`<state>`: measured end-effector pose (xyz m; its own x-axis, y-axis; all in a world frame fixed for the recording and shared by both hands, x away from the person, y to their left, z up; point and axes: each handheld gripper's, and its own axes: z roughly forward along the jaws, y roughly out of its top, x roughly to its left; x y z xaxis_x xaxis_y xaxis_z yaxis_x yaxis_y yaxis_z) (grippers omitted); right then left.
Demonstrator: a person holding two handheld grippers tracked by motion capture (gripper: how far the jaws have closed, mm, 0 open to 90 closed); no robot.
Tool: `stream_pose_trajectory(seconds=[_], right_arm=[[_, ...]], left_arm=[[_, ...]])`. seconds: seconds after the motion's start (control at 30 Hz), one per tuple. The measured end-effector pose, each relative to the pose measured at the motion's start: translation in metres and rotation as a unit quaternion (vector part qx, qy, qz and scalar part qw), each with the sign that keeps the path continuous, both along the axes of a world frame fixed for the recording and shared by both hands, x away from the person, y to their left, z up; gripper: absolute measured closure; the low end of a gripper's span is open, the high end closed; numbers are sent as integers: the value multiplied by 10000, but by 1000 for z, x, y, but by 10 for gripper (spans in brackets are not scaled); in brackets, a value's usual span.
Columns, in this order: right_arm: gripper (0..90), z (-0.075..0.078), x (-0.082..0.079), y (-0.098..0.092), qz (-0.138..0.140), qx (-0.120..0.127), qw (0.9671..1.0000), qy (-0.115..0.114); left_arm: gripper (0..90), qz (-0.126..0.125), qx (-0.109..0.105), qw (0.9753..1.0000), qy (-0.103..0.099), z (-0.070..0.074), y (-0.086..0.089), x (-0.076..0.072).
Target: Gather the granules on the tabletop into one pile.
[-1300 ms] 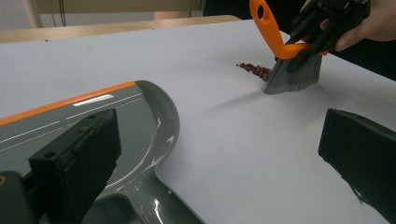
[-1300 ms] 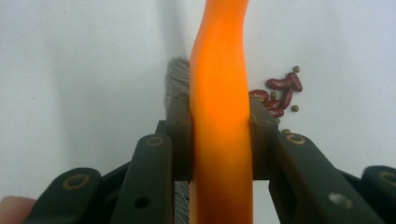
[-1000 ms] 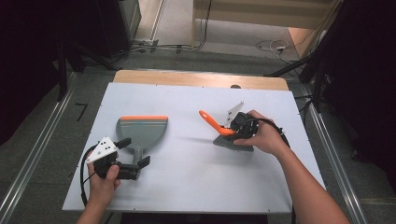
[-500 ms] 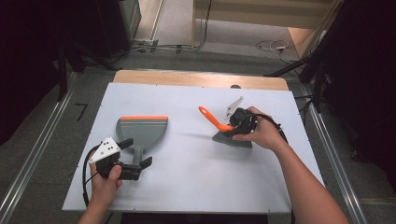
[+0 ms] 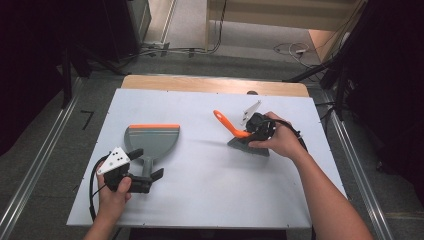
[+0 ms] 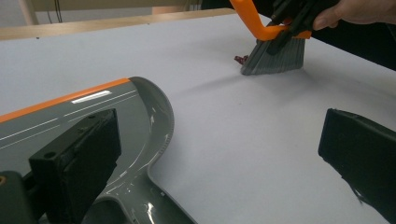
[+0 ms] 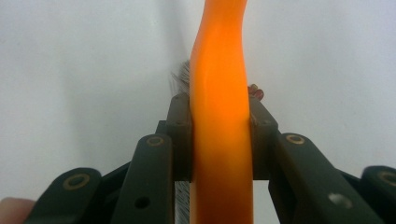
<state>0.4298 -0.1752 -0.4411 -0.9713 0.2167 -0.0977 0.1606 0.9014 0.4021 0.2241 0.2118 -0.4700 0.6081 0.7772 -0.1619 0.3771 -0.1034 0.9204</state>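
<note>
Since a second ago, little has shifted: the right gripper [image 5: 255, 131] and its brush [image 5: 240, 136] have tipped slightly, with the orange handle now standing a bit more upright over the bristles, while the left gripper [image 5: 142, 182] and the dustpan [image 5: 151, 141] lie where they were.

Largest is the bench [image 5: 210, 195], a white sheet with a wooden strip along its far edge. On its left half lies the dustpan, grey with an orange lip on its far edge, its handle running back toward the person. The left gripper sits at the end of that handle, held in the left hand [image 5: 114, 192]. In the left gripper view its jaws stand wide apart: one black jaw rests over the dustpan's [image 6: 93, 126] grey surface near the handle, the other hangs over bare bench, well clear of it. Nothing is clamped between them.

On the right half, the right hand [image 5: 280, 141] holds the right gripper, which is closed on the brush's orange handle. The right gripper view shows the handle [image 7: 219, 116] pinched between the two jaws, rising up the middle of the picture. The brush's grey bristles [image 6: 275, 56] touch the bench, well apart from the dustpan.

Smallest is a dark red scrap [image 6: 241, 59] on the bench just beside the bristles, on the dustpan's side; what it is cannot be told.
</note>
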Motion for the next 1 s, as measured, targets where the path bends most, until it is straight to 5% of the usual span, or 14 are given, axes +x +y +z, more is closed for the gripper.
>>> stream_pose_trajectory(seconds=[0.3, 0.53, 0.7, 0.8, 0.93, 1.0], right_arm=[[681, 15, -3, -9, -170, 157, 9997, 22], [681, 33, 11, -11, -383, 269, 9986, -256], [681, 29, 25, -3, -702, 30, 9954, -653], [681, 20, 31, 2, -553, -262, 9917, -1127], [682, 9, 37, 3, -822, -594, 9860, -1321], [682, 3, 37, 2, -936, -687, 9856, -1230]], left_arm=[[0, -43, 66, 10000, -17, 1, 2, -1], [0, -49, 50, 10000, 5, -1, 2, 0], [0, -42, 31, 10000, 18, -1, 2, 0], [0, -45, 30, 10000, 22, -2, 3, 0], [0, -43, 32, 10000, 25, -2, 3, 0], [0, -41, 35, 10000, 28, -2, 3, 0]])
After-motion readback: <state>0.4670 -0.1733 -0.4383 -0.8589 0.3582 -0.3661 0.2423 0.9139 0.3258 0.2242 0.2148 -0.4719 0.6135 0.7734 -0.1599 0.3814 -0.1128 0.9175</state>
